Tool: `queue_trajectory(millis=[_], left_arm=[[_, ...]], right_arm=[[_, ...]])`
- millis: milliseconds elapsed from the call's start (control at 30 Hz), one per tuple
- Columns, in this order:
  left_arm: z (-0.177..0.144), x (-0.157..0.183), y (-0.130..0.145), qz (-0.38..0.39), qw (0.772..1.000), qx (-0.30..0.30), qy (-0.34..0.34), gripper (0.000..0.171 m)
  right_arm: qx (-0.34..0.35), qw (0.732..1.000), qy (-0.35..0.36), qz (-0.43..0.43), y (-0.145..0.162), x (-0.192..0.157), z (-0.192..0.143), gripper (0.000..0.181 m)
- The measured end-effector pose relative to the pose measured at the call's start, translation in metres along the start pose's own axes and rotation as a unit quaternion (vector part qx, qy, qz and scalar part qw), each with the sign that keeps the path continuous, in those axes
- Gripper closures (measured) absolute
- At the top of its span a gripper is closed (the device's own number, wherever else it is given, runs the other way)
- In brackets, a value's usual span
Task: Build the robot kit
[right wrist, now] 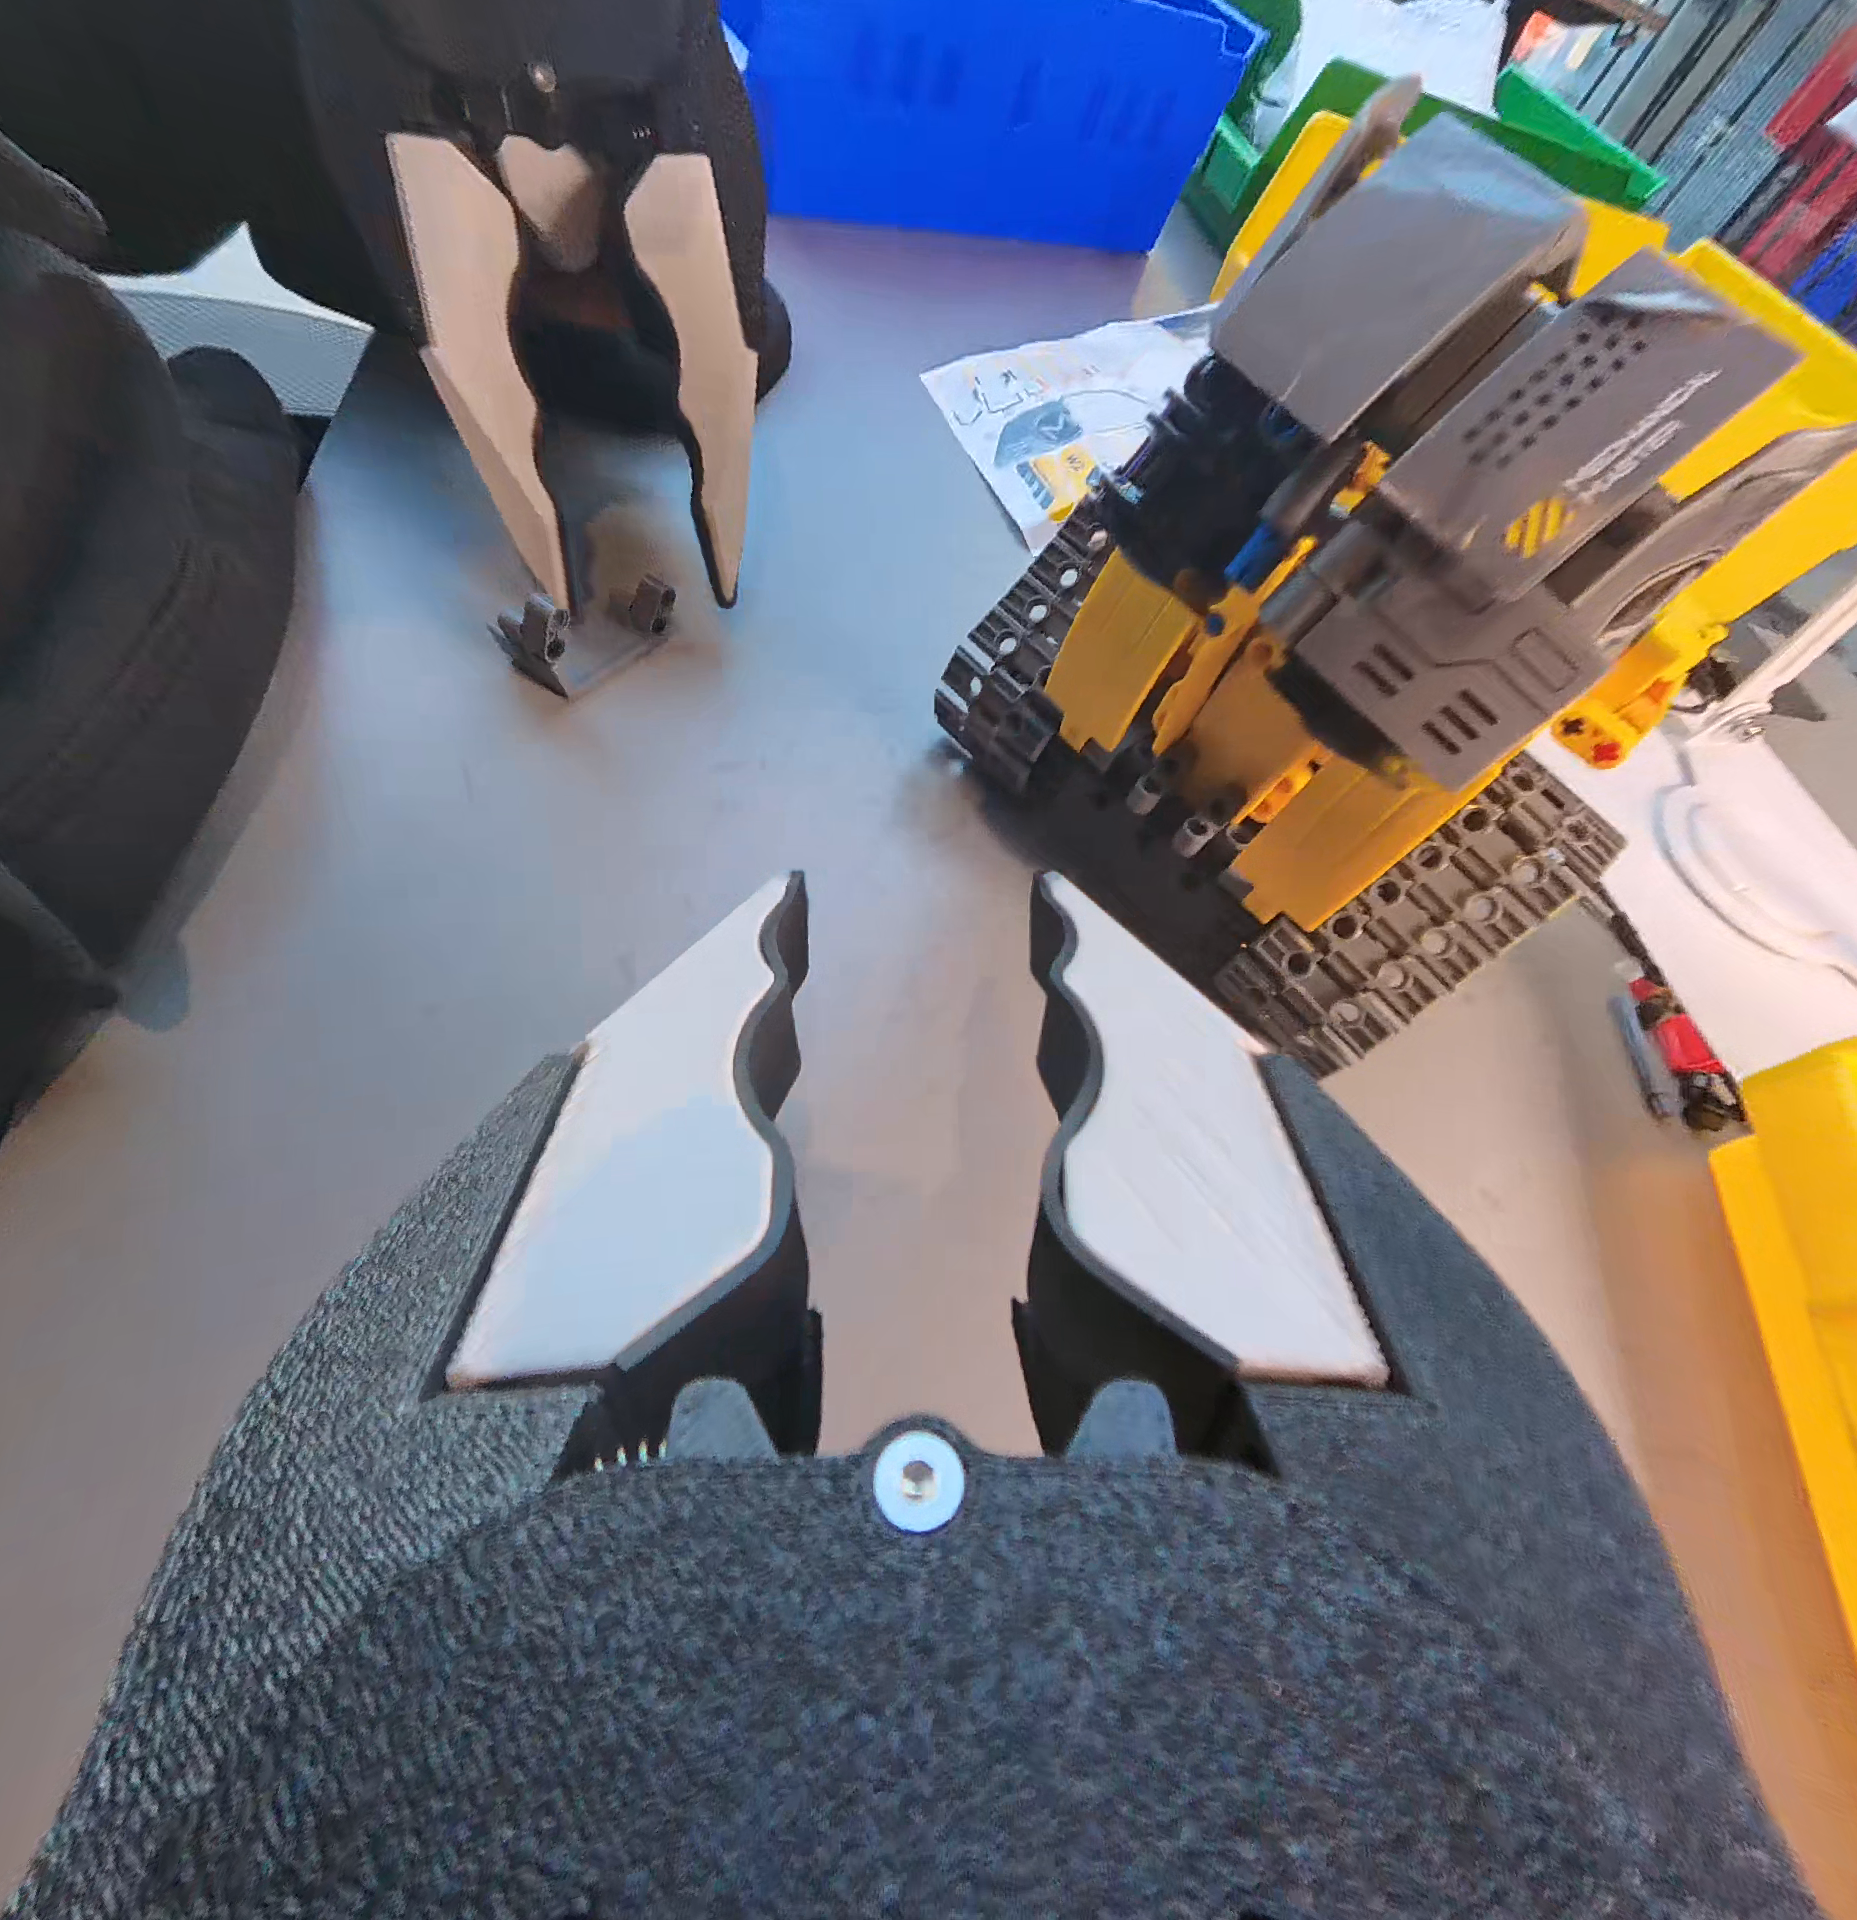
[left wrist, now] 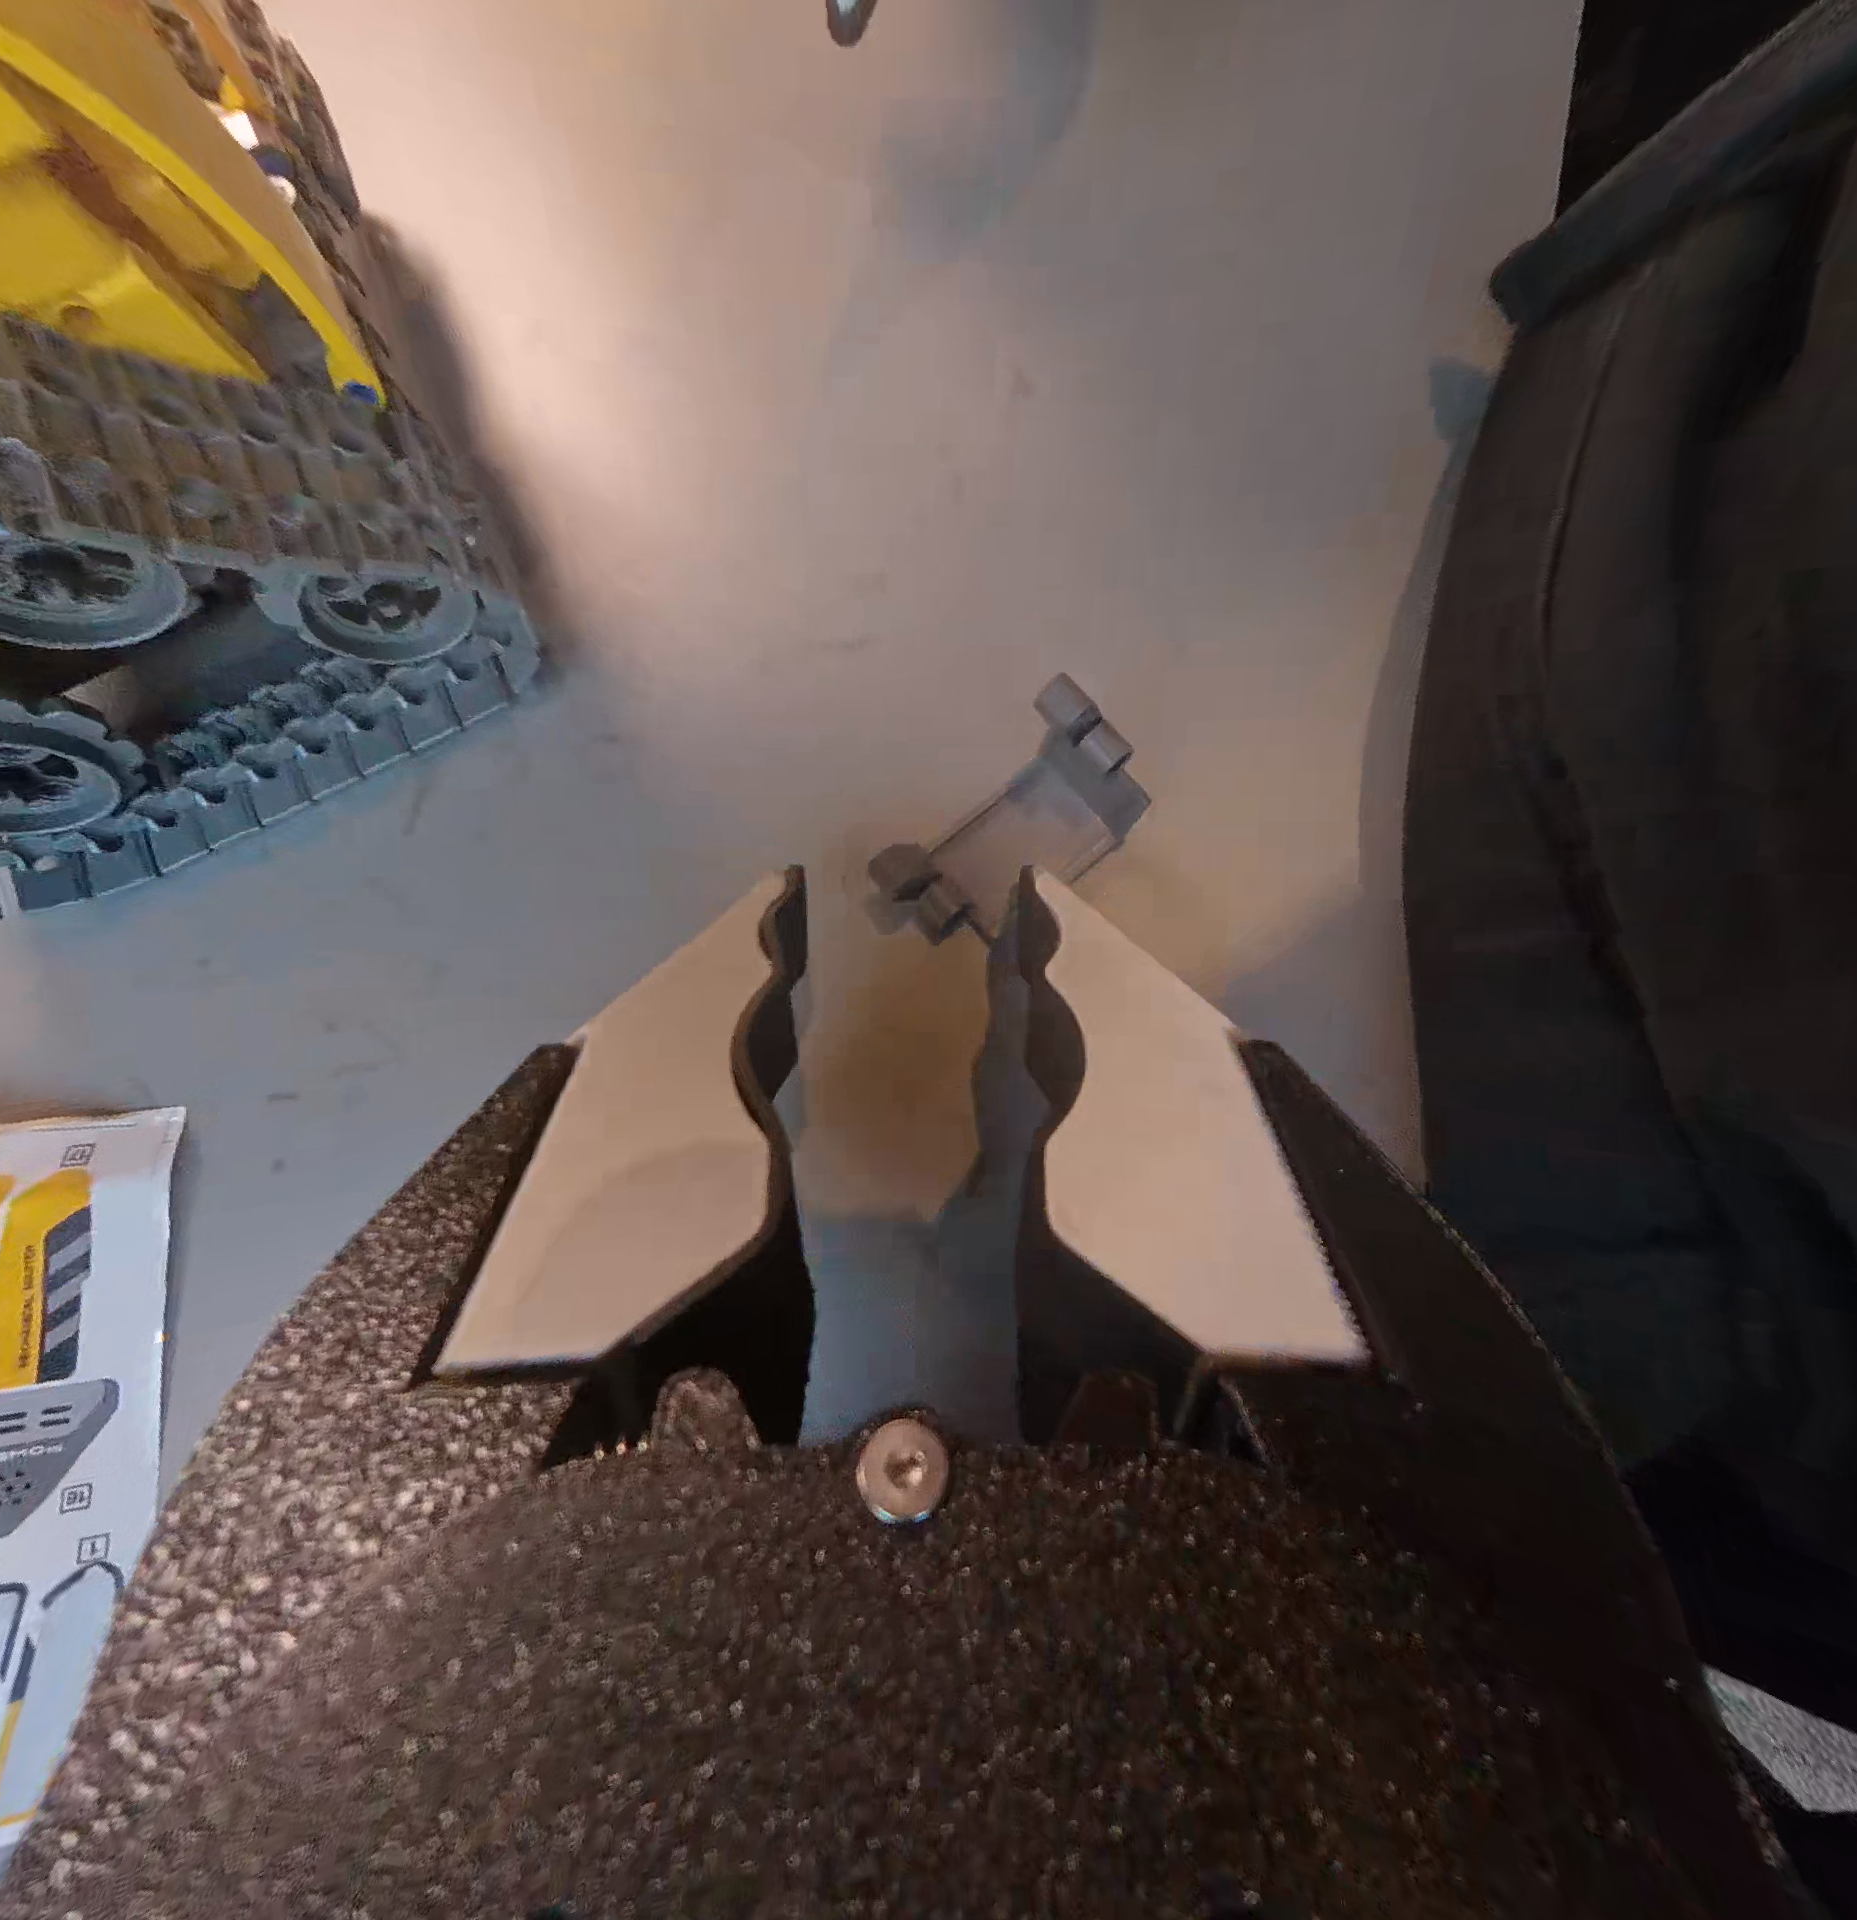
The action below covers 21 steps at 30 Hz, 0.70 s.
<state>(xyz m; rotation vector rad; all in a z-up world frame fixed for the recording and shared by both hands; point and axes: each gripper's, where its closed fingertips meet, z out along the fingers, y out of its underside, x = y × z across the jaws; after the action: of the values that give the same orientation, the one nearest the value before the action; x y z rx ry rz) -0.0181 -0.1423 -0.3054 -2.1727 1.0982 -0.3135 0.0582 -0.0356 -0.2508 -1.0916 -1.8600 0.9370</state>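
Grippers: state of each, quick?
Left gripper: open, empty, tips at the grey part on the table.
Right gripper: open, empty, above the table.

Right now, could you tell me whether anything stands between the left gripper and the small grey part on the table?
Nothing visible does: the left gripper is open just above the small grey part, bare table around it.

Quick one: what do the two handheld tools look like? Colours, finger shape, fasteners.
Both match: left tool and right tool have a speckled black textured body, two tapered fingers with pale flat outer faces, wavy black inner edges, and one silver hex screw centred at the base. No cables visible.
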Motion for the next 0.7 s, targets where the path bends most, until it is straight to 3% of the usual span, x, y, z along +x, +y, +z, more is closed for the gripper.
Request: queue_trajectory(millis=[100,267,400,533,700], left_arm=[[0.004,-0.006,-0.005,-0.004,1.000,0.002,0.002,0.160],[0.002,-0.015,-0.017,-0.013,0.999,0.037,-0.005,0.163],[-0.025,-0.020,-0.061,-0.009,0.984,0.178,-0.012,0.165],[-0.065,-0.018,-0.107,0.020,0.942,0.333,-0.027,0.165],[-0.085,-0.017,-0.140,0.031,0.905,0.423,-0.029,0.165]], right_arm=[[0.001,1.000,-0.002,0.003,0.002,-0.001,0.001,0.140],[0.006,1.000,-0.011,0.006,0.003,-0.006,0.004,0.142],[0.049,0.997,-0.046,0.030,-0.018,-0.019,0.006,0.143],[0.130,0.981,-0.111,0.095,-0.060,-0.038,0.007,0.142],[0.203,0.957,-0.167,0.123,-0.103,-0.060,0.007,0.131]])
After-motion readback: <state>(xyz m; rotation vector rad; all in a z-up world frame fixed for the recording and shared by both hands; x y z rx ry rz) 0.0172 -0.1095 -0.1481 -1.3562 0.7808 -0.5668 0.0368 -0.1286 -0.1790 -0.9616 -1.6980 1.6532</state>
